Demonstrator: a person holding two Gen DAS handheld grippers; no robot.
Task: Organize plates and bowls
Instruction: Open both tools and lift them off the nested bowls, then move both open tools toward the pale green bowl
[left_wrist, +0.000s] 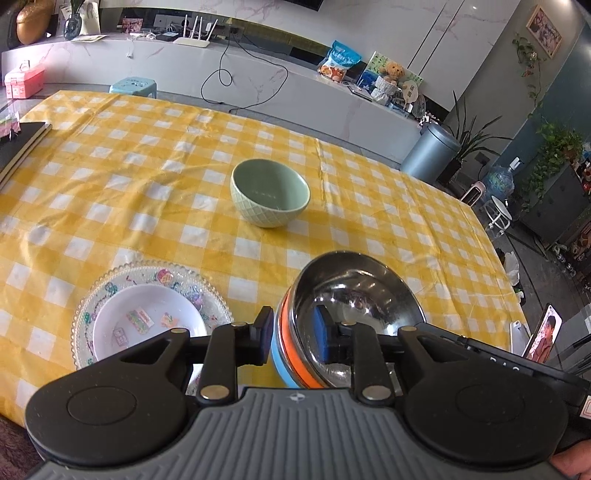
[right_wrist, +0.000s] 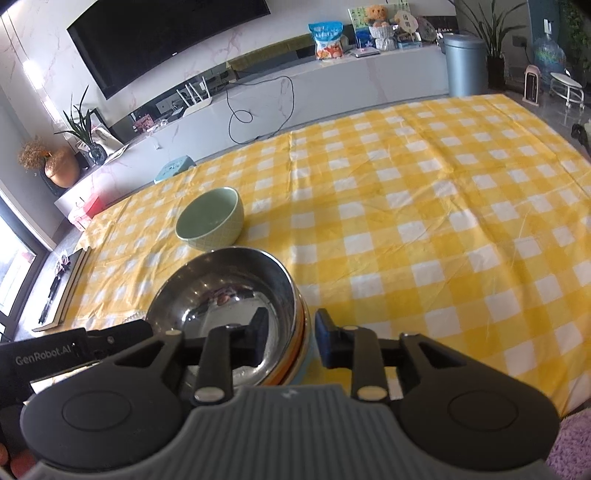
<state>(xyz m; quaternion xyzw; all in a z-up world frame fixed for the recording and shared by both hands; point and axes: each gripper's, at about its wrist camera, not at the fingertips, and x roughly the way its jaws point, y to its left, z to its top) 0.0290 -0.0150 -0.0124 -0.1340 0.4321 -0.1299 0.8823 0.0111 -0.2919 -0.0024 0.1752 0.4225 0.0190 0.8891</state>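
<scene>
Both claws straddled the steel bowl's rim at the worktop's near edge.

The left claw (left_wrist: 293, 338) and right claw (right_wrist: 291, 338) each pinched the wall of the shiny stacked steel bowl (left_wrist: 354, 295) (orange and blue bands, base hidden); the quilted green bowl (left_wrist: 269, 192) sat apart on yellow gingham.

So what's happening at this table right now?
A person with a handheld gripper in each hand is sorting dishes on a yellow checked tablecloth. Both the left gripper and the right gripper straddle the rim of a steel bowl, one finger inside and one outside; whether they are clamped on it is unclear. A green bowl sits alone farther back. A small white bowl rests on a clear patterned plate nearby.
</scene>
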